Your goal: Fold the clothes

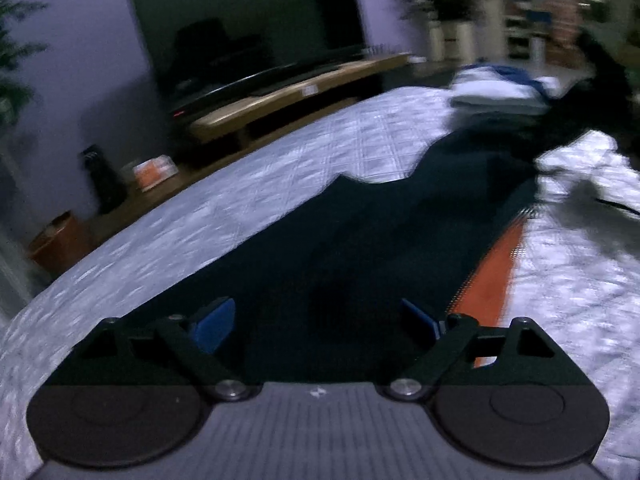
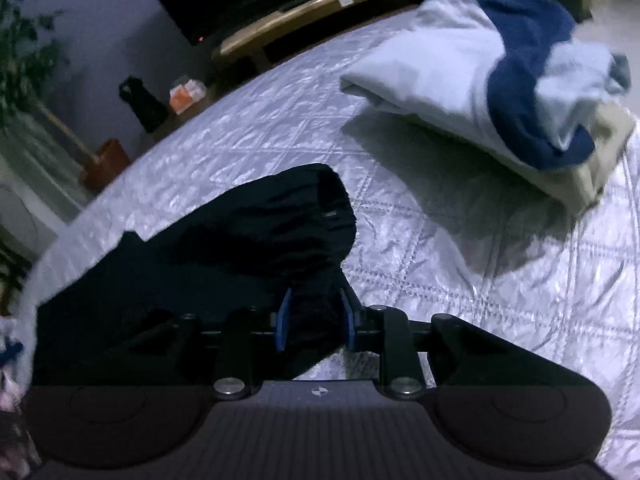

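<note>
garment: dark garment [image 1: 340,248] is lying long-axis away from left gripper [image 1: 320,324] toward the bed's [image 1: 180,220] far edge | left: jaws spread, holding nothing | right gripper [image 2: 314,326] — nearer — is closing around a bunched end; pad contact unclear

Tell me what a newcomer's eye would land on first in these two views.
First the dark garment stretched across the pale quilt, an orange stripe along its right edge in the left wrist view. Next the folded pile of light and blue clothes at the quilt's far right. Then the right gripper, its blue fingers flanking bunched dark cloth, while the left gripper gapes empty.
</note>
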A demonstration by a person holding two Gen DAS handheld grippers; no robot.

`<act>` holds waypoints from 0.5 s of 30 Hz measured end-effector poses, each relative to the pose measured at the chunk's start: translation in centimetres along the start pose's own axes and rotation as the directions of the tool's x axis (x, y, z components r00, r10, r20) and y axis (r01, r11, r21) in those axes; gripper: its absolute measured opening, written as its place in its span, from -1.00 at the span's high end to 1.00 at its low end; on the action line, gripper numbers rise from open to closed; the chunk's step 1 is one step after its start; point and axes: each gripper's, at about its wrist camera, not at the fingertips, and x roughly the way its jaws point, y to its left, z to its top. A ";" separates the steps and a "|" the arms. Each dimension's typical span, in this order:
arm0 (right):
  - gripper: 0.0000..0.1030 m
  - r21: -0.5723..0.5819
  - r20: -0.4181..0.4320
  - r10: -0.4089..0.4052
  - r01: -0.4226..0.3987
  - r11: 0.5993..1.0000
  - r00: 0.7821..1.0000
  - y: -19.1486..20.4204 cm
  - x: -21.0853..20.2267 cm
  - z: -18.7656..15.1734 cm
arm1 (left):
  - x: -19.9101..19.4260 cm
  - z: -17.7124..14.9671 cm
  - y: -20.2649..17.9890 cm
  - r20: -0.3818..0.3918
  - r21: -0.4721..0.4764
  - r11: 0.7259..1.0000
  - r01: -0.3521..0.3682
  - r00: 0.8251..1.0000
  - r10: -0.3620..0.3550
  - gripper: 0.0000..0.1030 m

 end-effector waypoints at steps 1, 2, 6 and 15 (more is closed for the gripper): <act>0.40 0.007 -0.001 0.004 -0.004 1.000 1.000 -0.2 0.0 -0.1 | 0.0 0.1 -0.5 0.005 0.018 1.000 0.018 1.000 -0.018 -0.71; 0.38 -0.010 -0.005 -0.007 0.007 1.000 1.000 0.0 0.1 0.0 | 0.0 0.3 -1.1 0.010 0.037 0.999 0.035 0.999 -0.036 -0.72; 0.09 0.121 -0.016 0.030 -0.028 0.992 0.999 -1.8 0.1 0.5 | 2.4 0.4 -2.2 -0.061 0.042 0.999 0.028 0.998 -0.025 -0.70; -0.14 0.154 0.121 0.153 -0.170 0.973 0.981 1.2 -5.5 -0.3 | 3.5 0.6 -1.6 -0.076 0.008 0.997 0.072 0.995 -0.071 -0.68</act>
